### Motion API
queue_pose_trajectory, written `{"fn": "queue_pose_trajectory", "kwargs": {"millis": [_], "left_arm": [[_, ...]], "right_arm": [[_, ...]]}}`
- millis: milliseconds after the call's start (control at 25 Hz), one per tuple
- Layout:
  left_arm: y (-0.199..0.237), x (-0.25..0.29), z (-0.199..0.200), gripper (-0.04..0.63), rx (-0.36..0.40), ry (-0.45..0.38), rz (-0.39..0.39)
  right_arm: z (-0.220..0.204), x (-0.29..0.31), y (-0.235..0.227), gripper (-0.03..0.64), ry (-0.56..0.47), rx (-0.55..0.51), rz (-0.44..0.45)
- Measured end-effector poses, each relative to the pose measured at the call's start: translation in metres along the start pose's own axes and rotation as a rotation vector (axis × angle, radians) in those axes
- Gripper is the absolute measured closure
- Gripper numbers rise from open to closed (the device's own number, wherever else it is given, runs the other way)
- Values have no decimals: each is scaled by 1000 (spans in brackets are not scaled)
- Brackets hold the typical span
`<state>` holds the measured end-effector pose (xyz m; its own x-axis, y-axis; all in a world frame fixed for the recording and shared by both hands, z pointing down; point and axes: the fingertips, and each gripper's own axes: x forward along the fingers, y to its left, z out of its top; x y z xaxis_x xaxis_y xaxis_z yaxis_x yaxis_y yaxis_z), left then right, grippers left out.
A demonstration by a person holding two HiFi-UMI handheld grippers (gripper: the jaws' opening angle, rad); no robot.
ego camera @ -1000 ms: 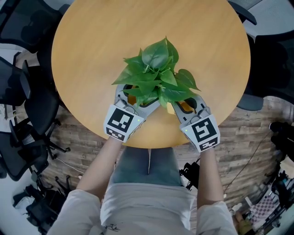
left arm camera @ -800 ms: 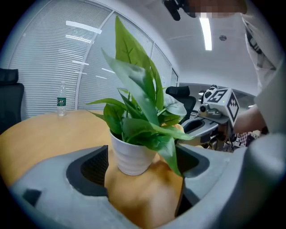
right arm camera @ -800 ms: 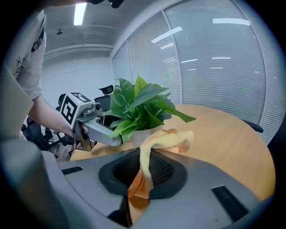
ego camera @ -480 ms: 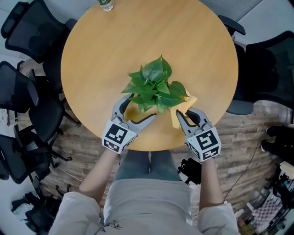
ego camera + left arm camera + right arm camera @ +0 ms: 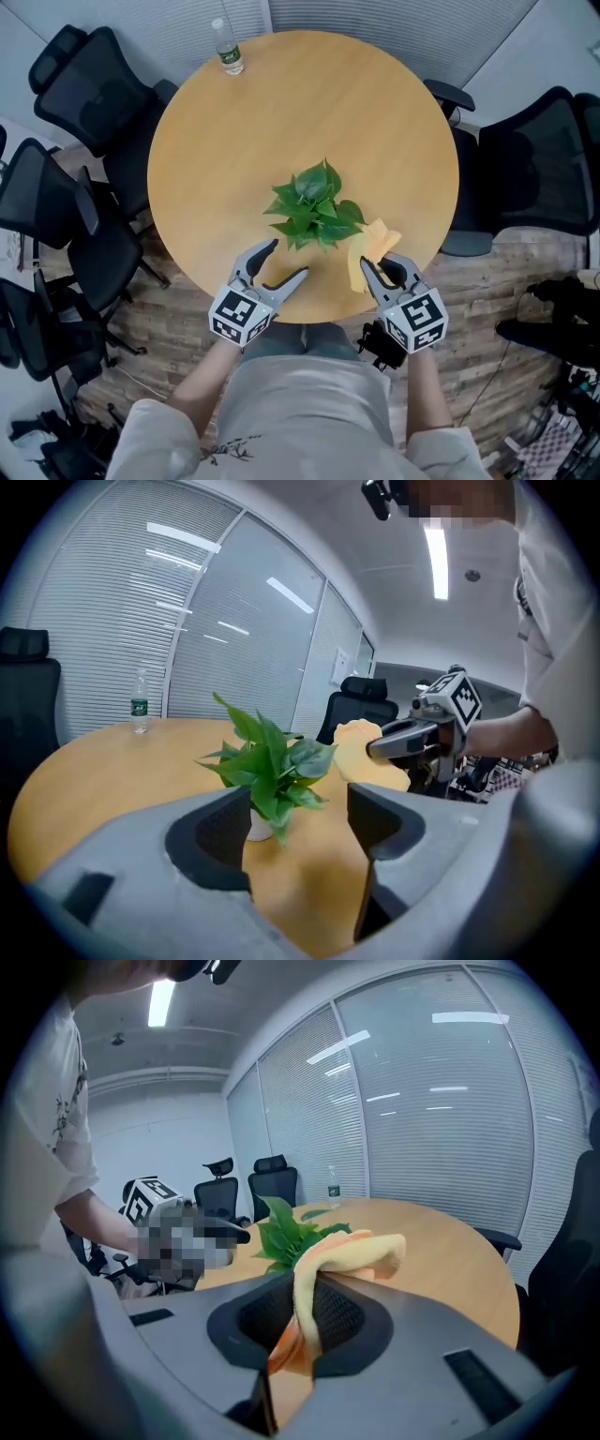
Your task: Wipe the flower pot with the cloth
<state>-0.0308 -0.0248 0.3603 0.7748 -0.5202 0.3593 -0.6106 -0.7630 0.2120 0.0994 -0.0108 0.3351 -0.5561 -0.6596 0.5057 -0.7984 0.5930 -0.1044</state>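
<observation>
Left gripper (image 5: 288,259): lower left, jaws apart though just narrowed, nothing between them.
Flower pot (image 5: 258,826): set at frame centre on the table (image 5: 281,122) (masked by leaves (image 5: 314,202) from above).
Cloth (image 5: 371,247): yellow, pinched by the right gripper (image 5: 375,266), lower right.

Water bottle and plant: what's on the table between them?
Nothing: in the head view only bare wooden table lies between the water bottle and the potted plant.

Office — swivel chairs (image 5: 89,103), round table (image 5: 375,122), glass partitions (image 5: 441,1101).
</observation>
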Motion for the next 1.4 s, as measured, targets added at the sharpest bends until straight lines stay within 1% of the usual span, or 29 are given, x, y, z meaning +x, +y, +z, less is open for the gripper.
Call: {"fn": "queue_pose_trajectory", "kwargs": {"millis": [40, 120, 200, 320, 480, 640, 720, 880, 1000, 1160, 1400], "left_arm": [[-3, -3, 6, 278, -1, 3, 5], [-8, -9, 19, 349, 5, 2, 21], [-13, -15, 32, 417, 15, -13, 30], [-14, -23, 51, 498, 25, -33, 39], [-14, -30, 66, 554, 33, -43, 56], [-20, -35, 75, 584, 24, -49, 66], [-22, -37, 80, 584, 20, -58, 70], [-27, -38, 87, 584, 3, -83, 65], [-30, -36, 90, 584, 4, -83, 67], [-28, -37, 94, 584, 12, -83, 81], [-24, -44, 90, 584, 0, -85, 98]], "right_arm": [[6, -3, 4, 569, -11, 1, 6], [17, -9, 12, 571, -30, 0, 12], [28, -13, 18, 571, -48, -3, 10], [45, -16, 25, 569, -77, -2, 8], [69, -20, 34, 571, -109, -2, 19], [82, -24, 46, 569, -138, 47, 37], [87, -24, 51, 571, -151, 61, 43], [91, -25, 60, 571, -161, 56, 53], [91, -26, 60, 571, -162, 54, 58], [90, -23, 61, 571, -151, 25, 65], [95, -18, 66, 571, -160, 33, 82]]}}
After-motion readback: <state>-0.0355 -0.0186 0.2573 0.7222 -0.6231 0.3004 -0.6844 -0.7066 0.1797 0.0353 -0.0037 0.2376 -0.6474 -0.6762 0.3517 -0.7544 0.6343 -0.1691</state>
